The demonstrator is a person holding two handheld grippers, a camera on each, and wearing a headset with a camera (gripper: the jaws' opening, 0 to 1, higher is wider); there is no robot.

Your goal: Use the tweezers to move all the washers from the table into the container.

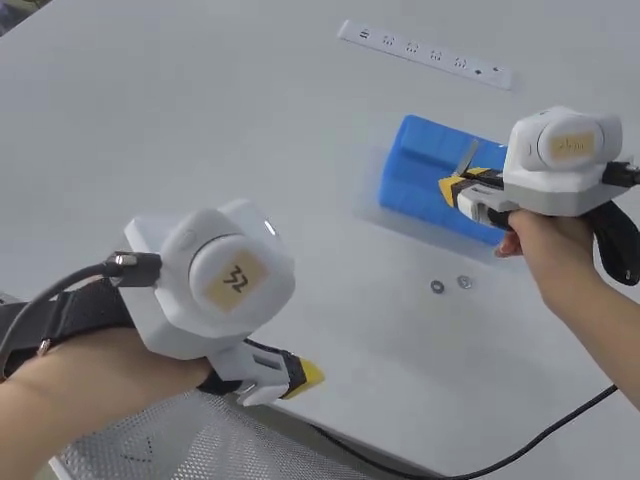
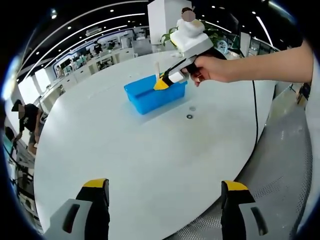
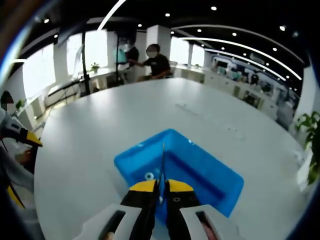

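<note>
Reaching out over the right side of the bench [image 1: 200, 120], the person's right hand [image 1: 545, 250] holds the right gripper [image 1: 452, 188] roughly level above the blue container [image 1: 415, 175]. Its yellow-tipped jaws are pressed together on the tweezers [image 1: 466, 157], which stick out past the jaws with their thin tips over the inside of the container.

From the right gripper view, a single washer [image 3: 149, 176] lies on the container's blue floor, just left of the tweezers and close under the gripper's nose.

The left hand [image 1: 100, 375] sits low at the near left edge of the bench with a black strap round the wrist. It holds the left gripper [image 1: 300, 375] pointed across toward the container but well apart from it. In the left gripper view its jaws stand wide apart with nothing between them.

Two washers [image 1: 437, 287] lie side by side on the bench, not touching, just on the near side of the container and below the right hand. A white power strip [image 1: 425, 52] lies at the far side. A dark cable [image 1: 540, 440] trails along the near right edge.
</note>
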